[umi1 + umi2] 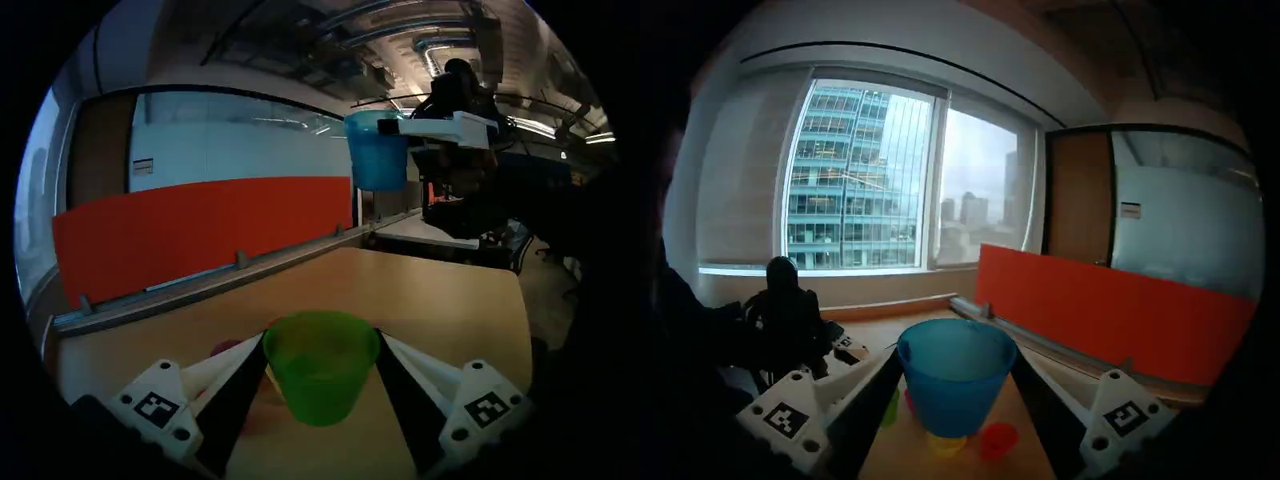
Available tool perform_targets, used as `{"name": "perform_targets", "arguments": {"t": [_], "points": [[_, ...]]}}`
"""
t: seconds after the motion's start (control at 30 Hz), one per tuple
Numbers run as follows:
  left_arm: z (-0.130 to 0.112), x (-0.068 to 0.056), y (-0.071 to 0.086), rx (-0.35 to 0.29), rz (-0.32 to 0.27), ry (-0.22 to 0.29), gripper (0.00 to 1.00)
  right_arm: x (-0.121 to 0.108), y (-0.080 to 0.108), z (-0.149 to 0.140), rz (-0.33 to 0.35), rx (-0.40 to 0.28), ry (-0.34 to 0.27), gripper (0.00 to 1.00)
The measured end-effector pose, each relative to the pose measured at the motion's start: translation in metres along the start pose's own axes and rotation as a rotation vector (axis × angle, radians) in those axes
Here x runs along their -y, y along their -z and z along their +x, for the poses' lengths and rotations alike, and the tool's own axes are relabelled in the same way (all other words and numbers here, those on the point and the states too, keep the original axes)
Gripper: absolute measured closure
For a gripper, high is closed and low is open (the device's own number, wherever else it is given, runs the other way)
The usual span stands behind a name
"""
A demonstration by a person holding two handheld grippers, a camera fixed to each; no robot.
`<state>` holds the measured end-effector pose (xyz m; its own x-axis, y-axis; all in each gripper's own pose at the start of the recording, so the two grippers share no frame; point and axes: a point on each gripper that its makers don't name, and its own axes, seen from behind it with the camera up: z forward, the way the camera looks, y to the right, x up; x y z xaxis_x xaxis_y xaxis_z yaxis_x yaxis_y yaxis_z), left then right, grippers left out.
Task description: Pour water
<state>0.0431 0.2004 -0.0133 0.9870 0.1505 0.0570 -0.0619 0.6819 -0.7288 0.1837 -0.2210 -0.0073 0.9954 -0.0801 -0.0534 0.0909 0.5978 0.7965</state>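
Note:
In the left gripper view my left gripper is shut on a translucent green cup, held upright just above the wooden table. Farther off at upper right, the right gripper holds a blue cup high in the air. In the right gripper view my right gripper is shut on that blue cup, upright, its rim level. Below it lie small red, yellow and green pieces on the table. The left gripper shows at lower left, held by a dark-gloved hand.
An orange partition with a metal rail runs along the table's far edge. A pink object lies by my left finger. A large window stands behind, and a dark chair and desk are beyond the table's end.

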Motion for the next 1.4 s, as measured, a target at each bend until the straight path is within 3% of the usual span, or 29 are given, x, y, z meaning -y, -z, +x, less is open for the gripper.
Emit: {"name": "perform_targets", "arguments": {"t": [0.2,0.6,1.4], "points": [[-0.01,0.005,0.005,0.031,0.009,-0.002,0.12,-0.012,0.012,-0.016,-0.031,0.015,-0.004,0.06],[-0.036,0.001,0.004,0.134,-0.007,-0.024,0.11,-0.023,0.023,-0.06,-0.053,0.084,-0.004,0.05],[-0.08,-0.003,-0.004,0.278,-0.035,-0.02,0.11,-0.016,0.018,-0.151,-0.003,0.275,0.004,0.05]]}}
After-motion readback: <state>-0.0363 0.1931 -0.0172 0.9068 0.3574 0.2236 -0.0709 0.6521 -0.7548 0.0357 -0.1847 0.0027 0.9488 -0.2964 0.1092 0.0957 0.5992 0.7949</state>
